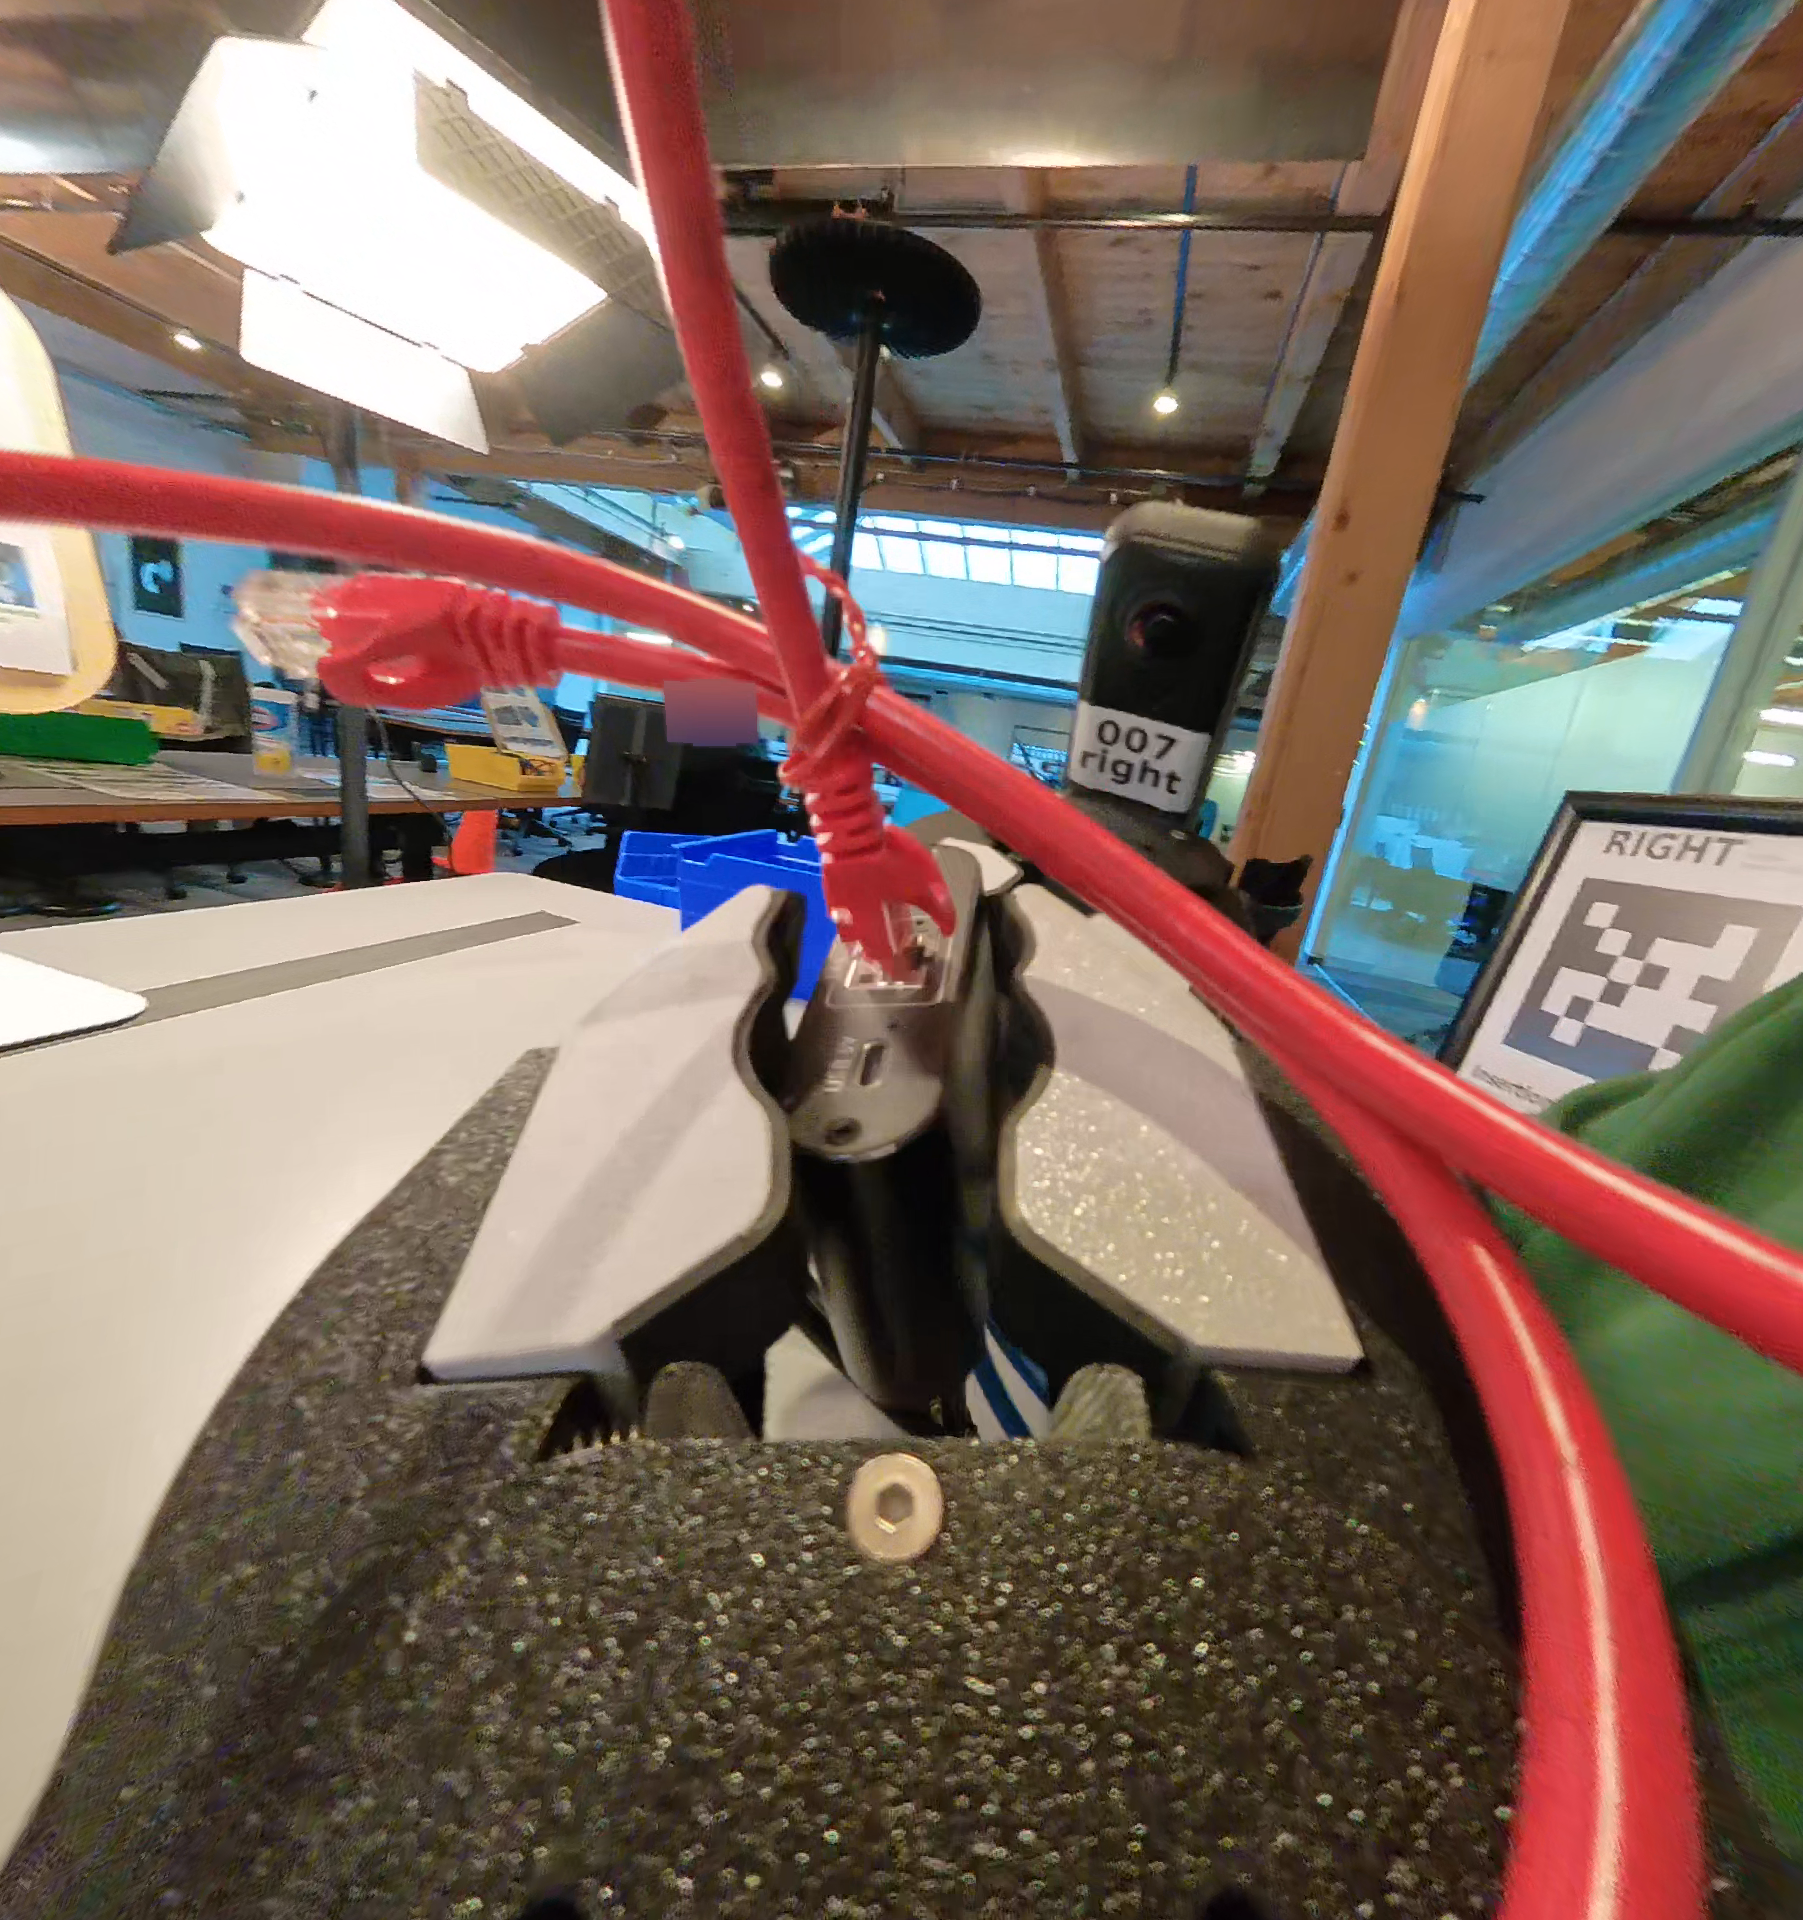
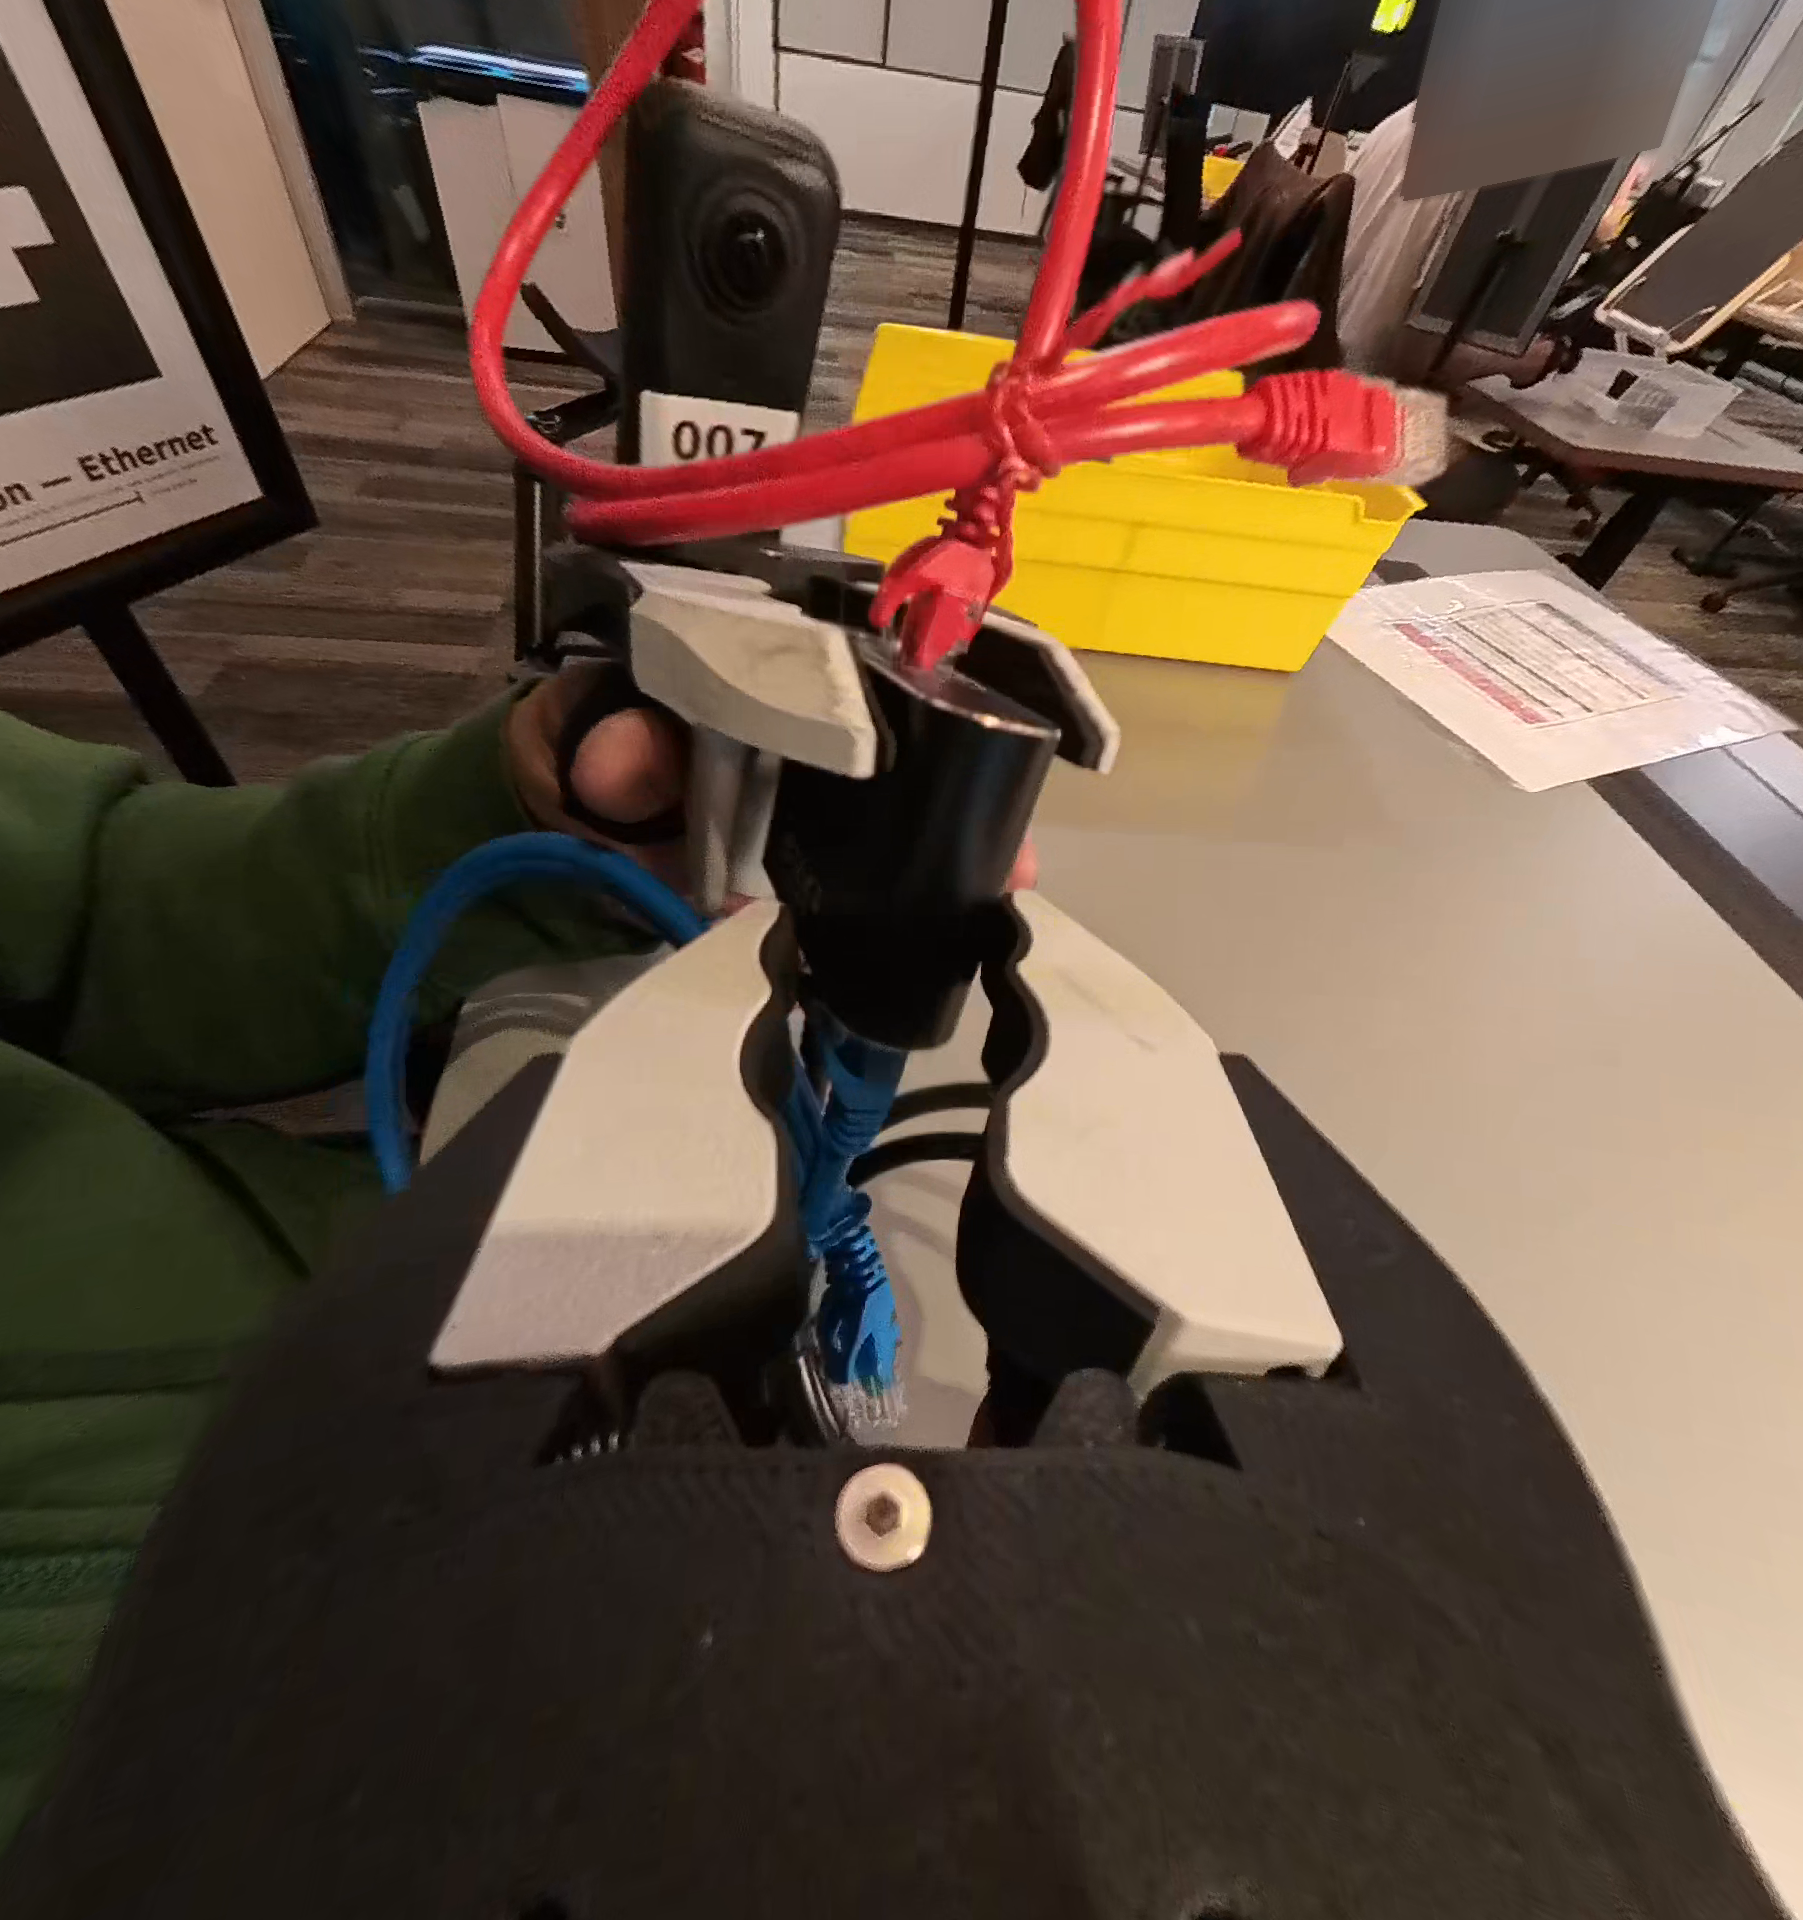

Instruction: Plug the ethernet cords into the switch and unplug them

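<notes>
A black switch [image 1: 876, 1049] is held in the air between both grippers. My left gripper [image 1: 881, 914] is shut on its upper end. A red ethernet plug [image 1: 881, 883] sits in a port on that end, and it also shows in the right wrist view [image 2: 933, 603]. The red cord [image 1: 1240, 987] is bundled with a twist tie, and its other plug [image 2: 1323, 416] hangs loose. My right gripper [image 2: 892, 945] is shut on the lower end of the switch [image 2: 907, 831]. A blue cord [image 2: 409, 997] comes out under the switch, and one blue plug [image 2: 861, 1340] hangs loose between my right fingers.
The grey table [image 2: 1448, 1039] lies below. A yellow bin [image 2: 1136, 582] and a printed sheet [image 2: 1541, 665] sit at its far side. Blue bins [image 1: 710, 873] stand beyond the table. A framed marker sign [image 1: 1666, 956] stands nearby. A person's green sleeve [image 2: 149, 935] fills the left. My right fingertips sit around 4 centimeters from my left ones.
</notes>
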`<state>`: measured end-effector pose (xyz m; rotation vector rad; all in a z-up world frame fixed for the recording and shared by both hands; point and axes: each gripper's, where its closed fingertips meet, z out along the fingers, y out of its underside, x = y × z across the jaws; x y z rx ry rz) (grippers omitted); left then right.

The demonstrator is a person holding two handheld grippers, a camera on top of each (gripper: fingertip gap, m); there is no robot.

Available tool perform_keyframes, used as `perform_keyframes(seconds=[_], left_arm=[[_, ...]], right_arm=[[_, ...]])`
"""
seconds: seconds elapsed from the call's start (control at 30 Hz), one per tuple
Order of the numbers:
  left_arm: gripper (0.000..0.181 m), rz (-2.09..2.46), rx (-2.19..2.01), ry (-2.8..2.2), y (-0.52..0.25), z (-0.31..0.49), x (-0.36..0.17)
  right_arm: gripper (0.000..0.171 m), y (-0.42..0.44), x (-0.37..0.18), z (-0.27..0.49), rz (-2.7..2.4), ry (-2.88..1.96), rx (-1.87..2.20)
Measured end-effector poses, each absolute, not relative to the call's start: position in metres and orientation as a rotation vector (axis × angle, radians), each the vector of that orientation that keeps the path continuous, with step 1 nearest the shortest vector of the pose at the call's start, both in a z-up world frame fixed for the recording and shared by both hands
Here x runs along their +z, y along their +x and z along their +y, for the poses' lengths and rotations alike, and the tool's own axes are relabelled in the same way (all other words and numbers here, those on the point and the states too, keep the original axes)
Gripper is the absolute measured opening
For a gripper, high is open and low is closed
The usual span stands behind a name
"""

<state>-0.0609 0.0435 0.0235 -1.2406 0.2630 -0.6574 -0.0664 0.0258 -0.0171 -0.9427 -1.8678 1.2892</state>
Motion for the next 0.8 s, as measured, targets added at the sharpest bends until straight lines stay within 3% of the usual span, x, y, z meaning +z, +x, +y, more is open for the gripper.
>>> perform_keyframes(seconds=[0.17,0.53,0.8], left_arm=[[0.054,0.182,-0.665,-1.259,-0.071,0.049,0.022],[0.045,0.117,-0.611,-1.287,-0.084,0.053,0.016],[0.040,0.088,-0.603,-1.297,-0.087,0.054,0.011]], right_arm=[[0.029,-0.066,-0.007,0.037,-1.794,-0.930,1.219],[0.026,-0.024,0.037,0.102,-1.501,-0.998,1.089],[0.026,0.066,0.123,0.174,-1.252,-1.039,0.865]])
